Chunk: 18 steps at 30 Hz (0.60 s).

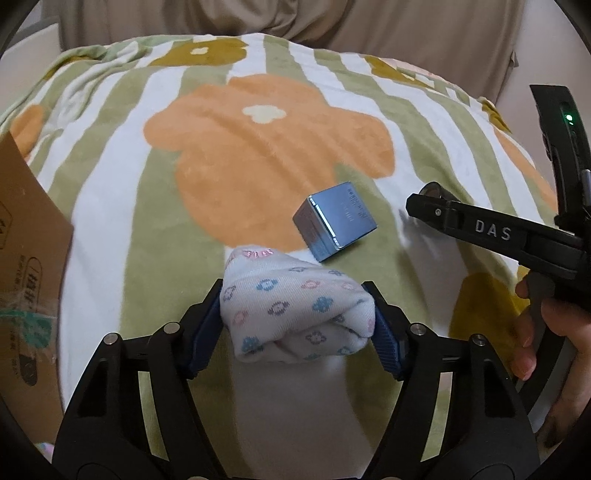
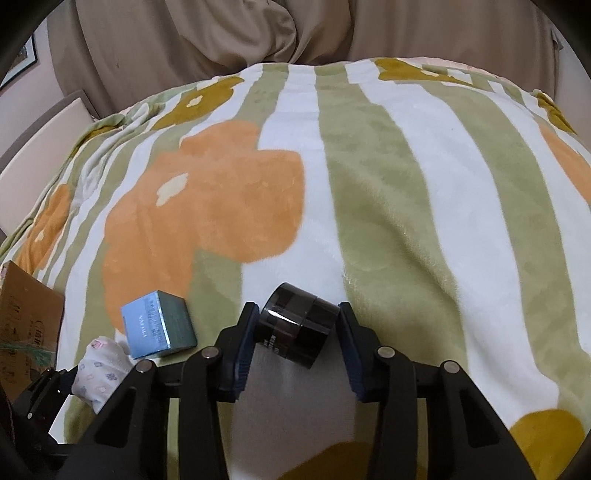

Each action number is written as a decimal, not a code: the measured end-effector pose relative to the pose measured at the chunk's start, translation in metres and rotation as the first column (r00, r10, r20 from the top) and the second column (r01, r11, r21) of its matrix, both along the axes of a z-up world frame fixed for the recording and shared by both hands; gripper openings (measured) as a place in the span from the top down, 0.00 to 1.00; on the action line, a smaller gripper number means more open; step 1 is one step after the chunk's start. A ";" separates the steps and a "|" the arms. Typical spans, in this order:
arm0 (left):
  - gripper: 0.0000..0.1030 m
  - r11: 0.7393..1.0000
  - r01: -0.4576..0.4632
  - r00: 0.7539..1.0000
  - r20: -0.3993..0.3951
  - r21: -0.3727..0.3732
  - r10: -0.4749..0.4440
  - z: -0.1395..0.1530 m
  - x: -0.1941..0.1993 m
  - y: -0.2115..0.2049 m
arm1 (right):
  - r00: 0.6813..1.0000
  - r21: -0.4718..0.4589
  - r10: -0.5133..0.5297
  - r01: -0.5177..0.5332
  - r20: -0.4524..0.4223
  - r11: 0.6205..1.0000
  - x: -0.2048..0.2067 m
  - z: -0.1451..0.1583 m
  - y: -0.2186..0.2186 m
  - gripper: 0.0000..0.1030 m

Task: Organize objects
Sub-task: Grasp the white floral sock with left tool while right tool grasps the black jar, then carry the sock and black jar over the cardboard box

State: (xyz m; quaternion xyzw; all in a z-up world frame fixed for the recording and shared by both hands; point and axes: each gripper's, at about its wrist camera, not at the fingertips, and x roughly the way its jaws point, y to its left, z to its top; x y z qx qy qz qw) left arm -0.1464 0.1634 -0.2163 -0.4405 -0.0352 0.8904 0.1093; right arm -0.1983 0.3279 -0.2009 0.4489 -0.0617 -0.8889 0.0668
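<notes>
My left gripper is shut on a rolled white sock with small flower dots, held over the flowered blanket. The sock also shows in the right wrist view at lower left. My right gripper is shut on a dark round jar, tilted between the pads. In the left wrist view the right gripper reaches in from the right, with the jar barely visible at its tip. A small blue box lies on the blanket between the two grippers; it also shows in the right wrist view.
A brown cardboard box stands at the left edge, also in the right wrist view. Beige cushions rise behind the blanket. A hand holds the right gripper's handle.
</notes>
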 end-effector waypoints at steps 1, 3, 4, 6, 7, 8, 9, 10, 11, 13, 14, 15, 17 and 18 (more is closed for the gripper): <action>0.34 1.000 0.001 1.000 -0.004 -0.003 -0.001 0.002 0.001 0.001 | 1.000 -0.004 0.005 -0.005 -0.006 1.000 0.003 0.003 0.001 0.62; 0.34 1.000 0.002 1.000 -0.018 -0.014 -0.002 0.009 0.005 0.003 | 1.000 -0.003 0.017 -0.017 -0.015 1.000 0.008 0.009 0.001 0.62; 0.34 1.000 0.001 1.000 -0.023 -0.015 -0.002 0.012 0.006 0.003 | 1.000 0.001 0.023 -0.023 -0.021 1.000 0.011 0.011 0.001 0.62; 0.34 1.000 -0.001 0.999 -0.033 -0.013 0.001 0.017 0.010 0.004 | 0.999 0.007 0.032 -0.032 -0.027 0.999 0.017 0.014 0.001 0.62; 0.34 1.000 -0.002 0.999 -0.037 -0.014 0.002 0.020 0.013 0.004 | 0.999 0.009 0.035 -0.035 -0.031 0.999 0.022 0.017 0.001 0.62; 0.34 1.000 0.001 0.999 -0.043 -0.012 -0.001 0.023 0.017 0.005 | 0.999 0.010 0.037 -0.036 -0.033 0.999 0.024 0.018 0.001 0.62; 0.34 1.000 0.003 0.999 -0.048 -0.013 -0.004 0.025 0.019 0.005 | 0.999 0.012 0.039 -0.038 -0.035 0.999 0.027 0.020 0.001 0.62; 0.34 1.000 0.005 0.999 -0.052 -0.014 -0.006 0.026 0.022 0.006 | 0.999 0.017 0.038 -0.037 -0.038 0.999 0.031 0.023 0.002 0.62; 0.34 1.000 0.008 0.998 -0.056 -0.011 -0.009 0.029 0.025 0.005 | 0.999 0.017 0.037 -0.037 -0.039 0.999 0.033 0.025 0.002 0.62; 0.34 1.000 0.011 0.998 -0.061 -0.003 -0.012 0.035 0.029 0.003 | 0.999 0.017 0.032 -0.031 -0.043 0.999 0.040 0.032 0.002 0.62; 0.34 1.000 0.013 0.998 -0.068 0.004 -0.013 0.039 0.032 0.002 | 0.998 0.016 0.030 -0.029 -0.046 0.999 0.042 0.035 0.002 0.62; 0.34 1.000 0.017 0.997 -0.078 0.010 -0.017 0.044 0.035 0.000 | 0.998 0.015 0.028 -0.027 -0.054 1.000 0.046 0.040 0.002 0.62; 0.34 1.000 0.025 0.995 -0.100 0.009 -0.024 0.055 0.040 -0.004 | 0.997 0.020 0.026 -0.024 -0.067 0.999 0.052 0.050 -0.001 0.62; 0.34 1.000 0.029 0.994 -0.110 0.008 -0.028 0.060 0.043 -0.005 | 0.997 0.025 0.024 -0.022 -0.073 0.999 0.055 0.054 -0.002 0.62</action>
